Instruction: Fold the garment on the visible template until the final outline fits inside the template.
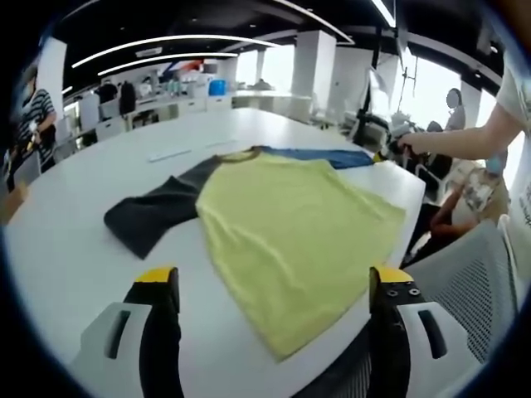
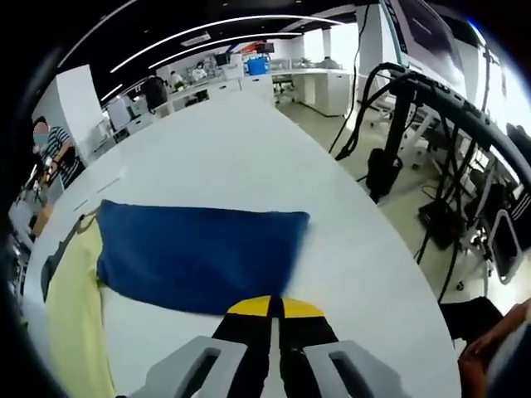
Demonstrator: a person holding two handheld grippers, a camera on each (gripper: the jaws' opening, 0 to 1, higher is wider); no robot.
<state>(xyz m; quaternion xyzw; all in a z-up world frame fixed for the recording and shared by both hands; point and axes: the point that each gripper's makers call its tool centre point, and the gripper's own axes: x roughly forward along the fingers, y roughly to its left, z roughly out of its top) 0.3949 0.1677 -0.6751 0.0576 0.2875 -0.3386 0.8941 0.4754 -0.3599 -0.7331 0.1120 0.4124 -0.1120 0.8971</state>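
Left gripper view: left hand-held gripper [image 1: 274, 286], jaws apart, above yellow garment [image 1: 290, 224] lying flat near the table [image 1: 66, 257] edge; right hand-held gripper [image 2: 270, 308], jaws together, beside blue sleeve [image 2: 199, 253], grip unclear.

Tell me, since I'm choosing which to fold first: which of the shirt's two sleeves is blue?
The blue sleeve is the one just ahead of the shut right gripper. The other sleeve is dark grey, on the far side of the yellow body.

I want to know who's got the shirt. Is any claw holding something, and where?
The left gripper is open and holds nothing. The right gripper is shut at the near edge of the blue sleeve; whether it pinches it cannot be told.
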